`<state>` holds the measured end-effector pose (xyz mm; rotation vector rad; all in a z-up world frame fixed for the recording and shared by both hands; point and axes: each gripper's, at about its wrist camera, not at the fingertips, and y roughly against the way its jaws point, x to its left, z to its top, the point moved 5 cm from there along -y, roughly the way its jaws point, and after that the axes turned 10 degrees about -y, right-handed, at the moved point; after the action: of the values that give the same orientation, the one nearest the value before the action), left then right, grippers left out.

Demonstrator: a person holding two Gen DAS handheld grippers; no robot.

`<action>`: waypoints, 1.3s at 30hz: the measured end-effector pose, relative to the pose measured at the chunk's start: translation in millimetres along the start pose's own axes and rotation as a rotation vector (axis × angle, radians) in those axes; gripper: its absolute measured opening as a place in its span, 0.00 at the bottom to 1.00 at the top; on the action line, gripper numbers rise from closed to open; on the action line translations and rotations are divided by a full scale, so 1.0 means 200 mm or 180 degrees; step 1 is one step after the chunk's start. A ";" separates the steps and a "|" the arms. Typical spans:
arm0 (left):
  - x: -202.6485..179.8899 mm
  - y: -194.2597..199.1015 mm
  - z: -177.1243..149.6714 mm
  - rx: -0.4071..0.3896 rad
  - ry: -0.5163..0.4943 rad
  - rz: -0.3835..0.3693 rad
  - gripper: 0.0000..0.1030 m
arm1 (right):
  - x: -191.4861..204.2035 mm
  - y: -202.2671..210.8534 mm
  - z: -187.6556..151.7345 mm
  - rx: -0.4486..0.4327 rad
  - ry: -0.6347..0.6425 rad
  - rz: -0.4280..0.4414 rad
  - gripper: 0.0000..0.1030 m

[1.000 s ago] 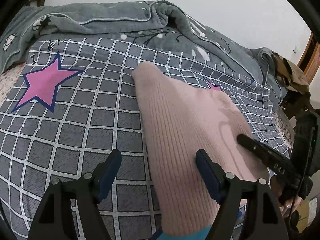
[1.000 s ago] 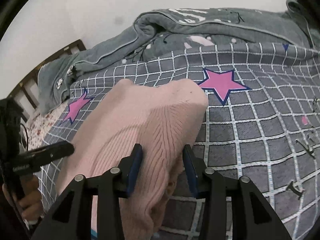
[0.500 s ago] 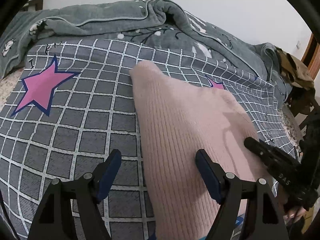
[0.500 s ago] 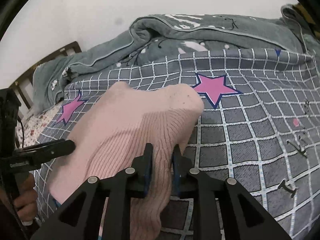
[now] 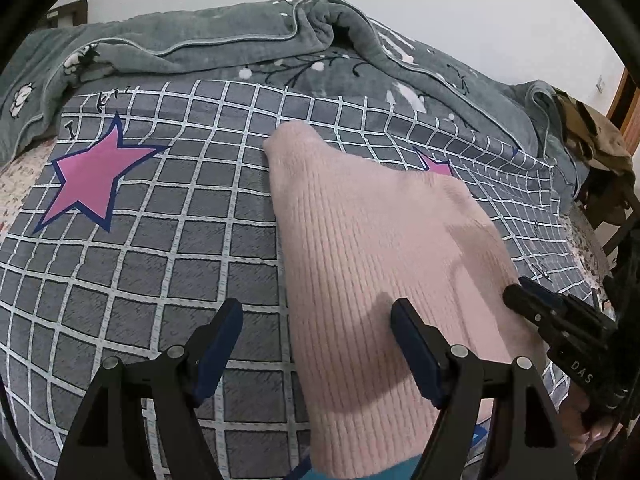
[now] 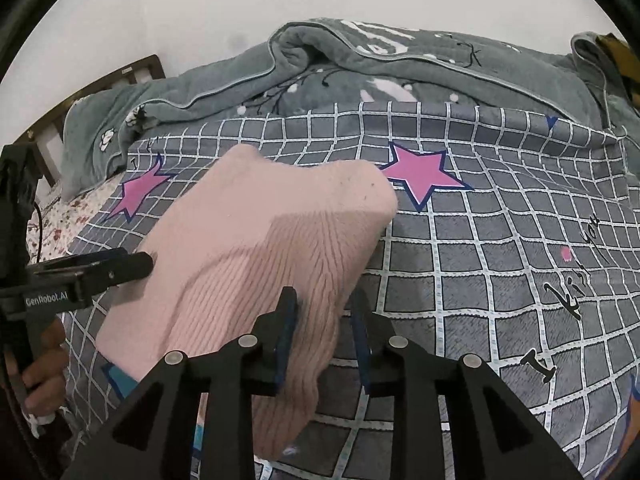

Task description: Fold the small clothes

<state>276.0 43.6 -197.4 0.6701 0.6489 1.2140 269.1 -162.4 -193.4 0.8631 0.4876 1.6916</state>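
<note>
Since 0.5 s ago my right tool [image 6: 326,334] is opening off knit [image 6: 260,248]; left tool [image 5: 316,338] wide, empty. Knit soft, light, floppy; grip near hem corners.

Left gripper [image 5: 316,344] stood wide open, angled downward; right gripper [image 6: 326,332] angled downward too, jaws opening, narrowly apart.

Right gripper [image 6: 326,334] jaws opening around the pink sweater's [image 6: 260,248] edge on the checked sheet [image 6: 500,280]; left gripper [image 6: 120,268] alongside.
</note>
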 end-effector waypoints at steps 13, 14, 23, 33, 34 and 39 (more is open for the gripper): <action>-0.04 -0.03 0.03 -0.0042 -0.0050 0.0010 0.73 | -0.01 0.01 0.02 -0.0152 -0.0141 0.0021 0.25; -0.05 -0.03 0.03 -0.0058 -0.0067 0.0013 0.73 | -0.01 0.00 0.02 -0.0174 -0.0120 0.0012 0.25; -0.06 -0.12 0.07 -0.0122 -0.0139 -0.0056 0.74 | -0.01 -0.09 0.02 -0.0192 -0.0137 -0.0027 0.20; -0.06 -0.05 0.03 -0.0078 -0.0103 0.0023 0.74 | -0.01 -0.03 -0.01 -0.0197 -0.0158 -0.0004 0.21; -0.05 -0.04 0.02 -0.0063 -0.0094 0.0024 0.74 | -0.02 -0.03 -0.02 -0.0185 -0.0164 -0.0009 0.21; -0.07 0.02 -0.03 0.0000 -0.0126 0.0102 0.74 | -0.02 0.03 -0.05 -0.0180 -0.0141 -0.0049 0.21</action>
<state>266.9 31.9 -197.1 0.7052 0.6073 1.2273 257.6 -166.1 -197.6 0.8518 0.4137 1.6611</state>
